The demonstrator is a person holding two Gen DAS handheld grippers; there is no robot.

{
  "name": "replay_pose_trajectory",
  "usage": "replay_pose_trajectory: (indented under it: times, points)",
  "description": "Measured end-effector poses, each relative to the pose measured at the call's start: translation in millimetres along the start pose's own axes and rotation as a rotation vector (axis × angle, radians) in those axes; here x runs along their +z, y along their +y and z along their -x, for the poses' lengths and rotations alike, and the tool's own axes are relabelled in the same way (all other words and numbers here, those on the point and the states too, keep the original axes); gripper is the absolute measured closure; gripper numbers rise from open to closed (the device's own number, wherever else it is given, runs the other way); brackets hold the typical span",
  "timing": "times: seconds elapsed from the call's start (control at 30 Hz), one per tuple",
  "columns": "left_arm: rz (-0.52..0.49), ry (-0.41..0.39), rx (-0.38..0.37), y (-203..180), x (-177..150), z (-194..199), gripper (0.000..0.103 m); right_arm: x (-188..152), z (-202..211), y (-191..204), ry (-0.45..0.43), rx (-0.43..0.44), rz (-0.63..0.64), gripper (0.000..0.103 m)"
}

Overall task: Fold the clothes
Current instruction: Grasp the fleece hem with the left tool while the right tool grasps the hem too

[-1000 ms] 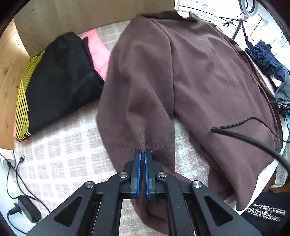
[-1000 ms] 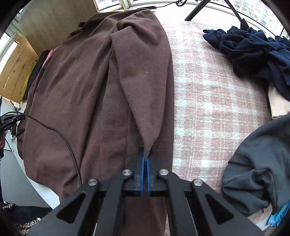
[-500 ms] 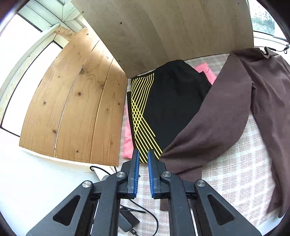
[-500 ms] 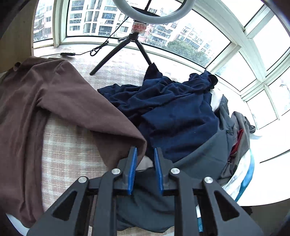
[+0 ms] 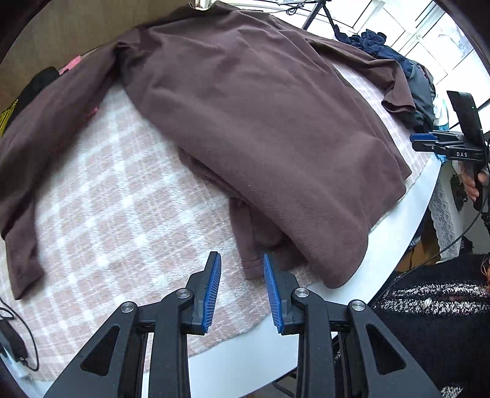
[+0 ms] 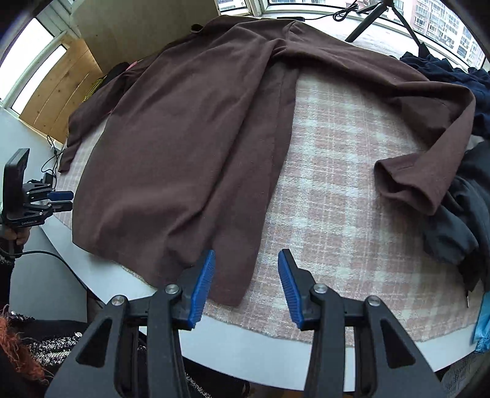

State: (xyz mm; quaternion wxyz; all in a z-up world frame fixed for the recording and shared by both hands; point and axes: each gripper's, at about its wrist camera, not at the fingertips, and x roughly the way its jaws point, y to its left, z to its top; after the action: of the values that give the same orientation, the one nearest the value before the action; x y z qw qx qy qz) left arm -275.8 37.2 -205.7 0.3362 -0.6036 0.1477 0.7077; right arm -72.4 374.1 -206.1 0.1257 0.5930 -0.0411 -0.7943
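A brown fleece top (image 5: 260, 116) lies spread on the pink checked cloth (image 5: 122, 220), both sleeves stretched out to the sides. It also shows in the right wrist view (image 6: 190, 131). My left gripper (image 5: 242, 260) is open and empty, just in front of the top's near hem corner. My right gripper (image 6: 246, 257) is open and empty, with the other hem corner lying between its jaws. Each gripper shows in the other's view: the right one (image 5: 428, 142) and the left one (image 6: 58, 200).
A pile of dark blue and grey clothes (image 6: 459, 171) lies at the right, under the right sleeve cuff (image 6: 407, 186). A folded black and pink stack (image 5: 33, 88) sits at the far left. The white table edge (image 5: 382, 245) runs close by. A tripod (image 6: 382, 15) stands at the back.
Both grippers have let go of the sleeves, which now lie stretched outward. Both have opened wide and moved back to the hem at the near table edge.
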Motion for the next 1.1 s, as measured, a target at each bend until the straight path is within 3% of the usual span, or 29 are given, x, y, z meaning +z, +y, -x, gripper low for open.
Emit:
replay_pose_trajectory:
  times: [0.03,0.17,0.2,0.43,0.6,0.63,0.67,0.7,0.73,0.8,0.93,1.03,1.1]
  points:
    - [-0.015,0.017,-0.040,-12,-2,-12,0.076,-5,-5,3,0.008,0.005,-0.002,0.061]
    - [-0.049,0.050,-0.025,-20,2,-26,0.081,-14,0,4,0.004,0.005,-0.006,0.061]
    - [-0.050,0.047,-0.030,-20,3,-26,0.097,-17,0,4,0.005,0.003,-0.002,0.061]
    - [-0.034,-0.012,-0.104,-22,6,2,0.099,-27,-12,6,0.037,-0.003,0.040,0.061]
    - [-0.021,-0.074,-0.131,-22,7,37,0.099,-26,-31,7,0.035,0.059,0.028,0.061]
    - [-0.023,-0.079,-0.125,-21,8,40,0.099,-26,-32,9,0.026,0.082,0.027,0.066]
    - [-0.023,-0.085,-0.120,-20,9,43,0.099,-26,-33,11,0.016,0.105,0.025,0.090]
    - [-0.017,-0.091,-0.122,-18,9,46,0.099,-24,-31,12,0.007,0.128,0.016,0.099]
    - [-0.012,-0.101,-0.120,-17,8,51,0.099,-23,-28,13,-0.003,0.151,0.008,0.099]
    - [0.001,-0.129,-0.119,-12,5,63,0.099,-20,-11,10,-0.048,0.178,-0.011,0.099]
    - [0.054,-0.208,-0.118,8,-4,98,0.099,-16,61,-13,-0.208,0.235,-0.106,0.099]
    - [0.102,-0.241,-0.115,21,-25,117,0.099,-11,116,-39,-0.318,0.228,-0.161,0.099]
    - [0.153,-0.229,-0.158,31,-44,112,0.099,-7,120,-41,-0.315,0.176,-0.184,0.099]
